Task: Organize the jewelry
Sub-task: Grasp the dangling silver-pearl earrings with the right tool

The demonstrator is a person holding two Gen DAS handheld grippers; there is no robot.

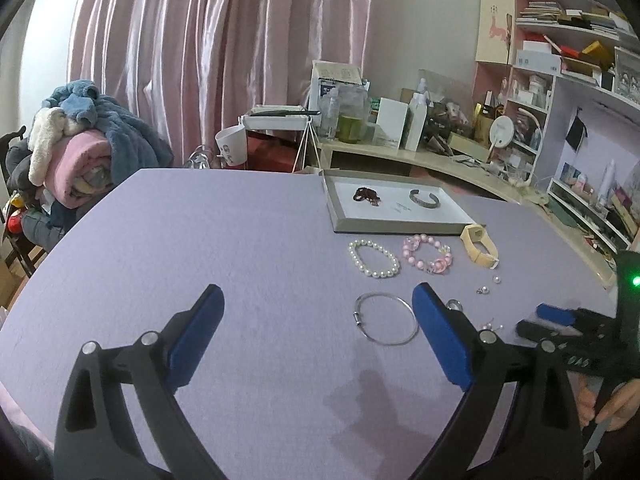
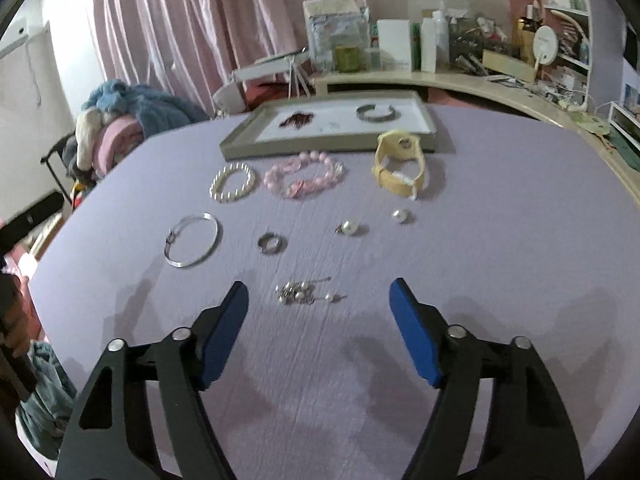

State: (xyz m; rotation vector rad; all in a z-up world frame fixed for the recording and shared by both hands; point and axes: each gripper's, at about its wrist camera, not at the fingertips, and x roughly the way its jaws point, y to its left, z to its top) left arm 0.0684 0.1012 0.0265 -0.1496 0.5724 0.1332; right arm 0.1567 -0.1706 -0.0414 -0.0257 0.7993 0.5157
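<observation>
A grey tray [image 2: 240,148] [image 1: 340,224] at the table's far side holds a dark red bracelet [image 2: 297,120] and a metal cuff [image 2: 376,113]. In front of it lie a pearl bracelet [image 2: 232,183], a pink bead bracelet [image 2: 304,178], a yellow watch [image 2: 398,160], a silver bangle [image 2: 193,240], a ring [image 2: 271,243], two pearl studs [image 2: 347,227] and drop earrings [image 2: 304,294]. My right gripper [image 2: 318,292] is open and empty just before the earrings. My left gripper [image 1: 316,300] is open and empty, left of the bangle [image 1: 386,320].
The table has a purple felt top [image 2: 500,240]. A chair piled with blankets [image 1: 80,148] stands at the far left. A cluttered desk [image 1: 440,148] and shelves [image 1: 580,60] run along the back right. Pink curtains hang behind.
</observation>
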